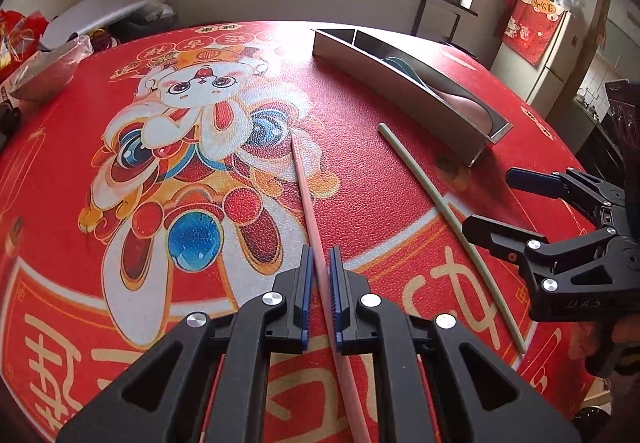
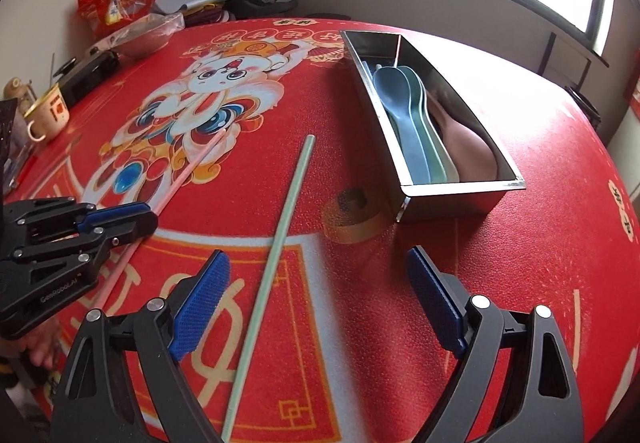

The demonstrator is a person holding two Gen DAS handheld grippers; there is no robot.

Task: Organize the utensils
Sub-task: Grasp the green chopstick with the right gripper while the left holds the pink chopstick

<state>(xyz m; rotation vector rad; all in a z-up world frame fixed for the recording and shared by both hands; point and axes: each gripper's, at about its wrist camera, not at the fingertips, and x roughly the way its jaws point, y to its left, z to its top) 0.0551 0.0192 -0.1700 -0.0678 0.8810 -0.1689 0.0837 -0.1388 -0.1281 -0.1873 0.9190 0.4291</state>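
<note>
Red festive covering with a cartoon rabbit print spreads over my bench (image 2: 500, 263), under a bright window.

Item 1: steel tray (image 2: 452, 195), long and open-topped, the landmark for what follows. Inside it lie a blue spoon (image 2: 394, 111), a green spoon nested just beside it, and a pink utensil against the far wall.

Item 2: green chopstick (image 2: 280, 239), flat on the covering just left of the tray, apart from it, its far tip pointing towards the window.

Item 3: pink chopstick (image 1: 310, 203), further left of the tray, beyond the green one and roughly parallel to it.

Item 4: my left tool (image 1: 320, 299), well left of the tray, fingers drawn nearly together with the pink chopstick running between the blue pads (image 1: 306, 283); whether they actually pinch it I cannot tell.

Item 5: my right tool (image 2: 316, 307), near the tray's closest end, fingers spread wide, the green chopstick passing between them untouched.
</note>
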